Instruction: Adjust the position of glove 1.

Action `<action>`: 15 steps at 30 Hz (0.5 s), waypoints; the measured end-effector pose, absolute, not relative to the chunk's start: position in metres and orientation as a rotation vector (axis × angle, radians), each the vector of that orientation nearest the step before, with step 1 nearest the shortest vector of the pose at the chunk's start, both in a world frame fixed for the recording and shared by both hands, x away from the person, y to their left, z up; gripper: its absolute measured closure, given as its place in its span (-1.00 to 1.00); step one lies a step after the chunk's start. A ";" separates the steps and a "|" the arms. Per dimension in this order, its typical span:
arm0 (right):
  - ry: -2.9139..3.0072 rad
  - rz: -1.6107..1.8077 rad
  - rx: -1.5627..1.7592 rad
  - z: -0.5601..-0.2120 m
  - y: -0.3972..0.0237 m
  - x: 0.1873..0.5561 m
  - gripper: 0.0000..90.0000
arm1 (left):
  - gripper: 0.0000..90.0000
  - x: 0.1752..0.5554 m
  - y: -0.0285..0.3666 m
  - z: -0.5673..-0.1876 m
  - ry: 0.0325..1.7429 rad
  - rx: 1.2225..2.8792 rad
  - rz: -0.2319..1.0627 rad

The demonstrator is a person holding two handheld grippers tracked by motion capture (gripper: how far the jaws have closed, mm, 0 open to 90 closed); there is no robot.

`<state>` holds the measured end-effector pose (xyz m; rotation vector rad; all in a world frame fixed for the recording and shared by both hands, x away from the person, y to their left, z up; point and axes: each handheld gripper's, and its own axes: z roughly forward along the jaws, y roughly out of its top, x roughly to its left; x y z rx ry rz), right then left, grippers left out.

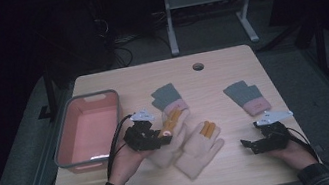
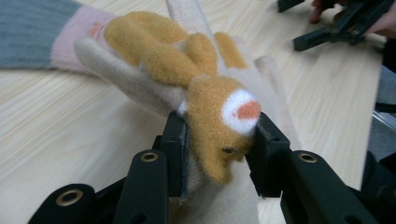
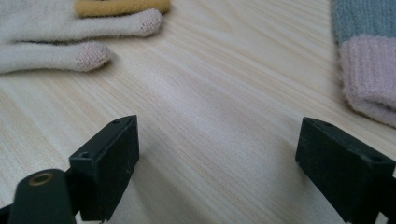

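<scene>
High view. My left gripper (image 1: 152, 136) sits near the table's (image 1: 218, 63) middle, its jaws pinched on the cream glove (image 1: 166, 148) with the orange animal trim. The glove's cuff end runs on past the jaws toward the grey-and-pink cuff (image 1: 168, 99). A second cream glove (image 1: 197, 150) lies flat just beside the gripper, on the side facing my right gripper (image 1: 257, 142). The pink bin (image 1: 88, 128) stands just beside the left gripper on its outer side. The right gripper rests low at the table's near edge, jaws spread; a grey-and-pink glove (image 1: 248, 97) lies just ahead of it.

Left gripper view. The left gripper (image 2: 219, 140) has both pads pressed on the glove (image 2: 154, 60) at its orange plush head with the white and orange spot. The glove rises off the wood ahead of the jaws. The other gripper (image 2: 336, 28) shows beyond, at upper right.

Right gripper view. The right gripper (image 3: 219, 154) stands wide apart with bare wood between the jaws. Cream glove fingertips (image 3: 91, 53) lie ahead to one side, and the grey-and-pink glove (image 3: 369, 60) lies ahead to the other, both well clear of the pads.
</scene>
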<state>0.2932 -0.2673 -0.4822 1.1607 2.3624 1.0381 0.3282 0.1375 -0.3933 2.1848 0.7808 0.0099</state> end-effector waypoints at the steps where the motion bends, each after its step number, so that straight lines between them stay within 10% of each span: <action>1: 2.362 1.038 1.161 -0.482 -0.267 0.293 -0.71 | 0.39 0.328 0.135 -0.392 0.775 2.181 -0.002; 15: 2.362 1.038 1.160 -0.482 -0.267 0.293 -0.71 | 0.39 0.321 0.093 -0.386 0.642 2.202 -0.087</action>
